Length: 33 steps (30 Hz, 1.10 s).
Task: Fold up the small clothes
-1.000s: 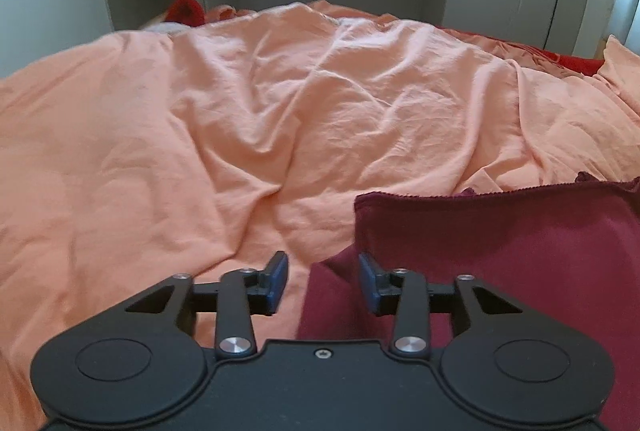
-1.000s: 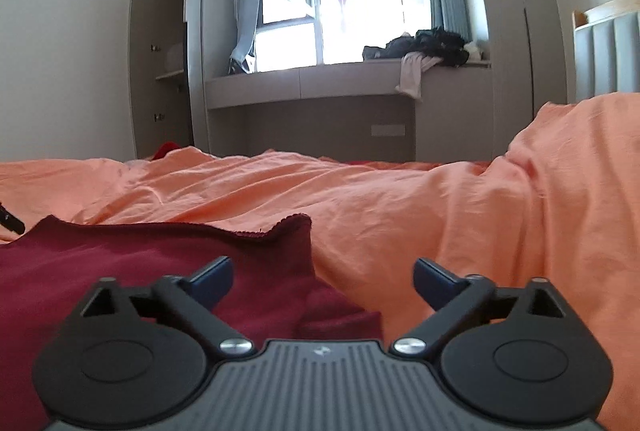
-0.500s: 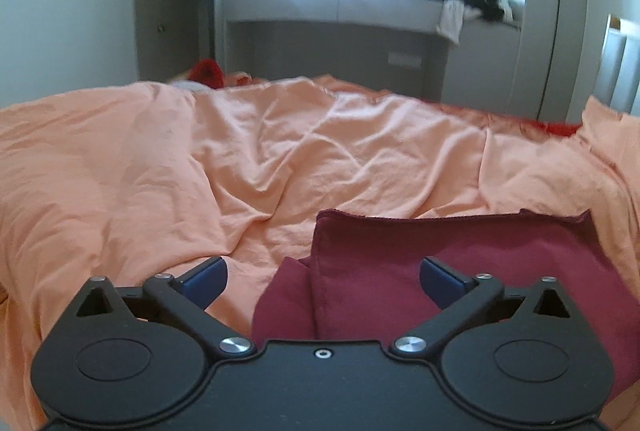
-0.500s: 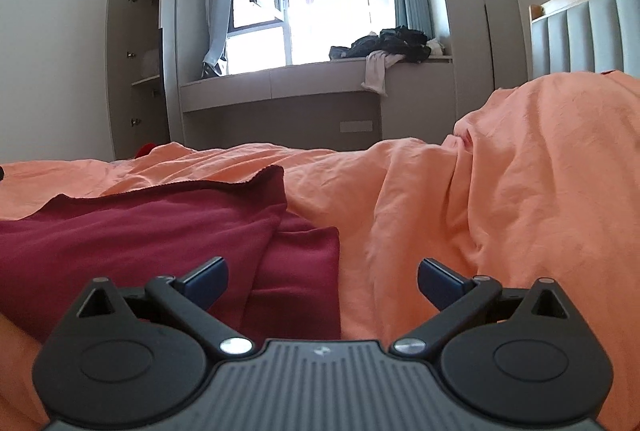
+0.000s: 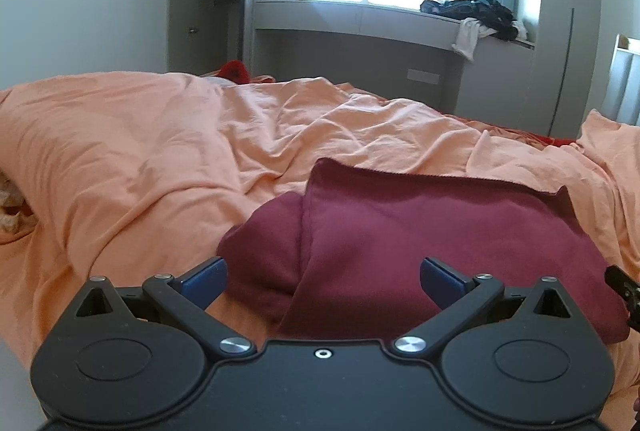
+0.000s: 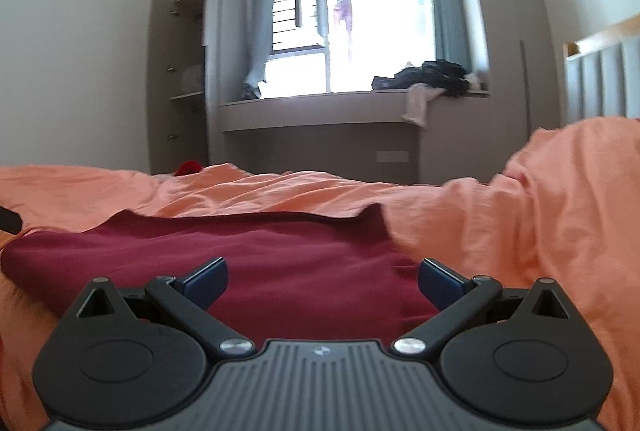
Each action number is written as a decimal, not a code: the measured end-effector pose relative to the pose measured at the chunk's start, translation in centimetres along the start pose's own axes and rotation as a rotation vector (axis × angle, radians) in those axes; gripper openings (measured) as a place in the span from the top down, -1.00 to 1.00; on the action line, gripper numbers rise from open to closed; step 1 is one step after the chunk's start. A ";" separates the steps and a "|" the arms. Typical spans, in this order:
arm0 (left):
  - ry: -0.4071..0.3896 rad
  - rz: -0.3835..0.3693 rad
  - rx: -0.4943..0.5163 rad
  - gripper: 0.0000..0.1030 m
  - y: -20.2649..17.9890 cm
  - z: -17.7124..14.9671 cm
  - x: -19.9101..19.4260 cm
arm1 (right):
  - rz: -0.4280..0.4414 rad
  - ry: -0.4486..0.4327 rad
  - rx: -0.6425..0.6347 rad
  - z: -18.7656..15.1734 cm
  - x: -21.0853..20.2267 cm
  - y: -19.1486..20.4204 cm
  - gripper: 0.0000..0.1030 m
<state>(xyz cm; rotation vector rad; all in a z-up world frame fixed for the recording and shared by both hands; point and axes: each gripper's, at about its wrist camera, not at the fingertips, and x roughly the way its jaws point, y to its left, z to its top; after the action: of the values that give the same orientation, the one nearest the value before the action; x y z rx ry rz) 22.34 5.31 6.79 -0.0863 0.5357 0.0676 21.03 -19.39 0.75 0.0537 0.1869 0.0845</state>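
Note:
A dark red garment lies folded on the orange duvet, with a flap doubled over its left side. My left gripper is open and empty, just above the garment's near left part. In the right wrist view the same garment lies flat. My right gripper is open and empty over its near right edge. The tip of the right gripper shows at the far right of the left wrist view.
The orange duvet bulges up on the right. A grey window bench with a pile of dark clothes stands behind the bed. A red item lies at the far left bed edge. A cabinet stands on the left.
My left gripper opened from a narrow gap, let go of the garment's left edge and drew back. My right gripper stayed open and shifted left over the garment. Both cameras tilted up.

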 end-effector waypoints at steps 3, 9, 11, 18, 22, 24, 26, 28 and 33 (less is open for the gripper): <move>0.017 -0.008 -0.032 -0.99 0.7 -0.8 -0.6 | 0.011 0.002 -0.032 -0.1 -0.1 2.1 -1.00; 0.012 0.008 -0.067 -0.99 1.0 -2.8 -0.9 | 0.014 -0.005 -0.047 -0.2 -0.1 5.0 -1.00; 0.018 -0.001 -0.064 -0.99 0.9 -3.4 -0.6 | 0.013 -0.004 -0.061 -0.2 0.2 5.8 -1.00; 0.023 -0.023 -0.160 -0.99 1.7 -4.0 0.2 | -0.003 0.013 -0.108 -0.7 1.9 7.7 -1.00; 0.086 -0.063 -0.205 -0.99 2.4 -4.1 1.2 | -0.031 0.016 -0.111 -1.0 3.0 8.2 -1.00; 0.104 -0.073 -0.232 -0.99 2.8 -4.1 1.6 | -0.039 0.015 -0.126 -1.2 3.4 8.4 -1.00; 0.121 -0.087 -0.256 -0.99 3.2 -4.2 1.9 | -0.045 0.022 -0.145 -1.4 4.0 8.9 -1.00; 0.136 -0.099 -0.288 -0.99 3.7 -4.2 2.2 | -0.046 0.025 -0.151 -1.8 4.3 9.3 -1.00; 0.179 -0.127 -0.366 -0.99 4.9 -4.4 3.3 | -0.056 0.008 -0.156 -2.5 4.5 10.2 -1.00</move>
<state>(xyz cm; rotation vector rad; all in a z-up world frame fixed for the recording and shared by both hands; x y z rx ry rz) 22.50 9.91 1.06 -0.4867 0.6909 0.0332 24.15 -8.76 -1.88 -0.1071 0.1892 0.0429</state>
